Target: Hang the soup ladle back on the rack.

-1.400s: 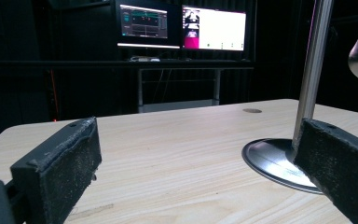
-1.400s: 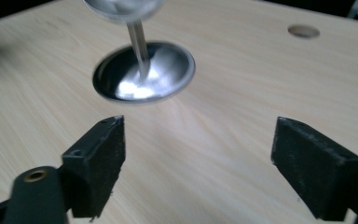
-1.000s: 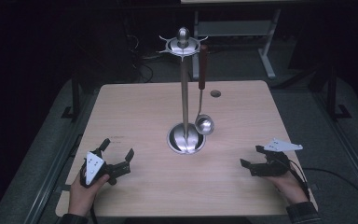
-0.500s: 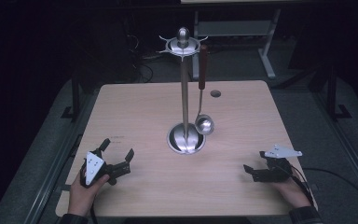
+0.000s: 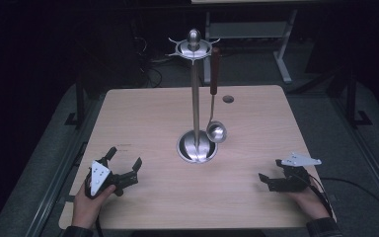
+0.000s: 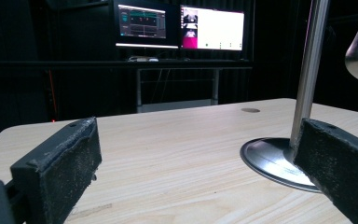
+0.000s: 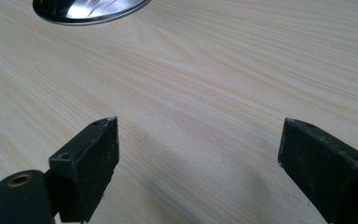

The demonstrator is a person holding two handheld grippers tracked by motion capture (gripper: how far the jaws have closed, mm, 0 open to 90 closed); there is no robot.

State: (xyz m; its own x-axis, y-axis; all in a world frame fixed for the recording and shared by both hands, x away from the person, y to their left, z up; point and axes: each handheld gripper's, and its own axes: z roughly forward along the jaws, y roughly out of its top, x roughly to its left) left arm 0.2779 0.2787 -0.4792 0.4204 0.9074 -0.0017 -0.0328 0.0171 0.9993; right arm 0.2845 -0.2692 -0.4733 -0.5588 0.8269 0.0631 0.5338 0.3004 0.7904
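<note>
Ladle (image 5: 215, 129) being hung upright on stand (image 5: 195, 113), mid-table; both jaws being held apart, empty; right gripper (image 5: 271, 181) judged nearer than left gripper (image 5: 125, 165).

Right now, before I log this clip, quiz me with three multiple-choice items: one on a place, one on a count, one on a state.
1. Where is the ladle?
A. flat on the table
B. hanging from the stand
C. in the left gripper

2. How many utensils hang on the stand?
A. one
B. two
C. three

3. How are the right gripper fingers?
A. shut on the ladle
C. shut, empty
B. open, empty

Answers: 1 B, its handle hooks at the top ring, bowl off the table. 2 A, the ladle alone hangs there. 3 B, the right gripper view has bare wood between them.
</note>
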